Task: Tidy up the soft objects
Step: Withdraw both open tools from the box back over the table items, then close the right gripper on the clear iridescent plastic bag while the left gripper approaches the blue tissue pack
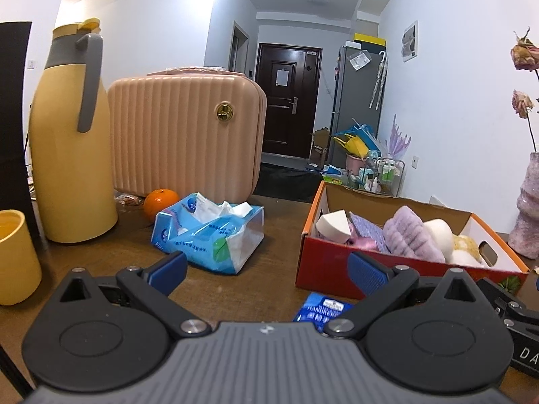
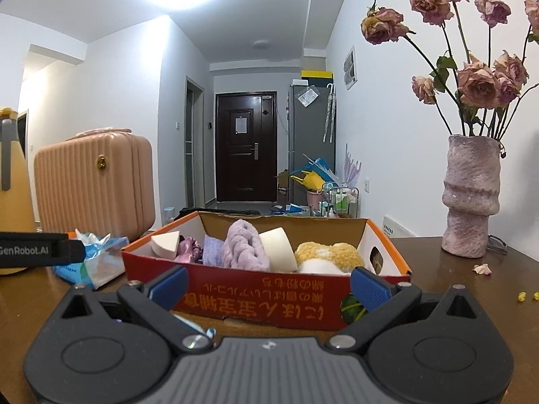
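Box (image 2: pixel 256 306) already holds sponges, towel (image 2: pixel 244 249); I judge mostly done. Tissue pack (image 1: pixel 210 235) left outside. Left gripper (image 1: pixel 267 271), right gripper (image 2: pixel 267 284) released, empty.

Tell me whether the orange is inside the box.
No. The orange sits on the table in front of the pink case, left of the box and apart from it.

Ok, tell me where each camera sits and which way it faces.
Left wrist: behind the open left tongs, low over the table, facing the tissue pack and cardboard box.
Right wrist: behind the open right tongs, squarely facing the box and vase.
Shared: box, pink case, tissue pack, hallway door.
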The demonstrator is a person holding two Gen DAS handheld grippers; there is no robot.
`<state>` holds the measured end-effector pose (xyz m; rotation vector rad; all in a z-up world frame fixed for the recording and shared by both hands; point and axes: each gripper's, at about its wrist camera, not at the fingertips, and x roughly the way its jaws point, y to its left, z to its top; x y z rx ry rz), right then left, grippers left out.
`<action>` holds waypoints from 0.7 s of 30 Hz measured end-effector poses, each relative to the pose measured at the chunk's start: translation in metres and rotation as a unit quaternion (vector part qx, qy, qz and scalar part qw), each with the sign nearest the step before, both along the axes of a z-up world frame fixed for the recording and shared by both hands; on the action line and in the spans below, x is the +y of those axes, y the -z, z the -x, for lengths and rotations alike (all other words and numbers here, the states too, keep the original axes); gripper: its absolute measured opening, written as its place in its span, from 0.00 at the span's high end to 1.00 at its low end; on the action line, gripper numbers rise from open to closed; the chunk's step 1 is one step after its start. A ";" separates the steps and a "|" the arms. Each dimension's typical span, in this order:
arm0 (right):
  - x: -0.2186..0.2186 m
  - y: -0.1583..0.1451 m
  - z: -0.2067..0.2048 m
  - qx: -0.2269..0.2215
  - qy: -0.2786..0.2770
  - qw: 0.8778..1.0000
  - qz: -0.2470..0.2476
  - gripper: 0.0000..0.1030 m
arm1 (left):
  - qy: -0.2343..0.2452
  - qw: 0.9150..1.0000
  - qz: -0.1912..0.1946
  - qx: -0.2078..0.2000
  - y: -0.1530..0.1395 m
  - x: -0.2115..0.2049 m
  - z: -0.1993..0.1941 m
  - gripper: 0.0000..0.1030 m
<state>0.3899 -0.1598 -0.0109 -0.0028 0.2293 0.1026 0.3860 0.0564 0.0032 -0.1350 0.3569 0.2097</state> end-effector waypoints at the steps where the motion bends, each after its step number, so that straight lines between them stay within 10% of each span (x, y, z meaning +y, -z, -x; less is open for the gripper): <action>1: 0.000 0.000 0.003 0.000 0.000 1.000 0.000 0.00 | 0.001 1.000 0.000 0.001 0.000 0.000 0.001 0.00; 21: -0.012 0.002 0.063 0.009 -0.019 1.000 0.014 0.00 | 0.037 0.999 -0.015 0.005 0.001 -0.004 0.064 0.00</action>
